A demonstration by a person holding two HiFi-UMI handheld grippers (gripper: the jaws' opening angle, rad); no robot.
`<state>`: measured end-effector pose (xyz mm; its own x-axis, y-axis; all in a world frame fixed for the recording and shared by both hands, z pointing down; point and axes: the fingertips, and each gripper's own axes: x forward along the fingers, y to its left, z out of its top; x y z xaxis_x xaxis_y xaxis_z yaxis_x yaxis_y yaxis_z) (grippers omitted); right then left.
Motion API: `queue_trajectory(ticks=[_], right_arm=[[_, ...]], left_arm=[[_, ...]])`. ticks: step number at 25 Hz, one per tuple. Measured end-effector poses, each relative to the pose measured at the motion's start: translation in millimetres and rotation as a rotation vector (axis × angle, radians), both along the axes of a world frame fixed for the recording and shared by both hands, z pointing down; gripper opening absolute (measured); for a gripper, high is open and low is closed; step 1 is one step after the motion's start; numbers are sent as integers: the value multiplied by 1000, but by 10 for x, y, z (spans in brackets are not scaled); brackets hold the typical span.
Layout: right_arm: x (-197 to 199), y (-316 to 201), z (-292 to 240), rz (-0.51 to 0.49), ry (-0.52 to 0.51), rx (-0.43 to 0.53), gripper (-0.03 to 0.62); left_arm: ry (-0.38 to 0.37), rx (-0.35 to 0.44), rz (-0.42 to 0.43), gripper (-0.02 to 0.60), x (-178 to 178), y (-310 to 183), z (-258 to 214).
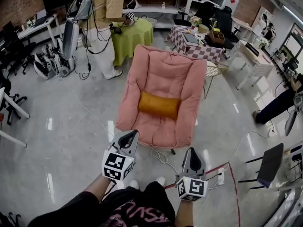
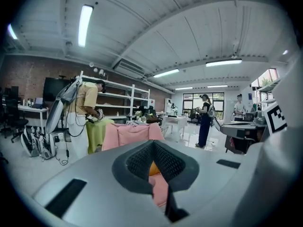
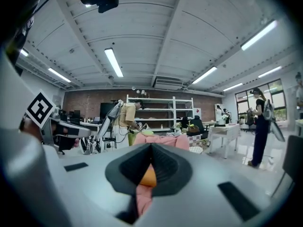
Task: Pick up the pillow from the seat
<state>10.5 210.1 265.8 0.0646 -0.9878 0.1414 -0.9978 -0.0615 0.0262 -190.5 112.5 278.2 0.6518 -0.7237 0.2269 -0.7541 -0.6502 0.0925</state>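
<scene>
An orange pillow point(image 1: 159, 104) lies across the seat of a pink cushioned chair point(image 1: 163, 70) in the middle of the head view. Both grippers hover over the floor in front of the chair, short of its front edge. My left gripper point(image 1: 130, 135) is shut with nothing in it, and my right gripper point(image 1: 192, 152) is likewise shut and holds nothing. In the left gripper view a sliver of the pillow point(image 2: 154, 168) and the chair point(image 2: 128, 134) shows past the closed jaws. The right gripper view shows the pillow point(image 3: 149, 176) the same way.
A person in a yellow shirt point(image 1: 106, 13) stands by a green-covered round table point(image 1: 135, 34) behind the chair. A checkered table point(image 1: 196, 44) and a wire side table point(image 1: 215, 70) stand at back right. A power strip point(image 1: 220, 176) and cable lie on the floor; a dark chair point(image 1: 270, 164) is at right.
</scene>
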Motion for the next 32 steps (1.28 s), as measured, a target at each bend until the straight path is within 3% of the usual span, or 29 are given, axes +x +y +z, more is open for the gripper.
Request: queue_trajectory(ticks=[13, 20, 32], right_arm=[[262, -310, 106, -15, -7, 10, 20], [567, -736, 271, -20, -18, -14, 20], [1309, -1566, 543, -58, -61, -59, 20]], left_arm=[[-18, 11, 2, 9, 290, -283, 126], [-18, -38, -45, 9, 481, -689, 293], [-58, -63, -54, 9, 1312, -1446, 513]])
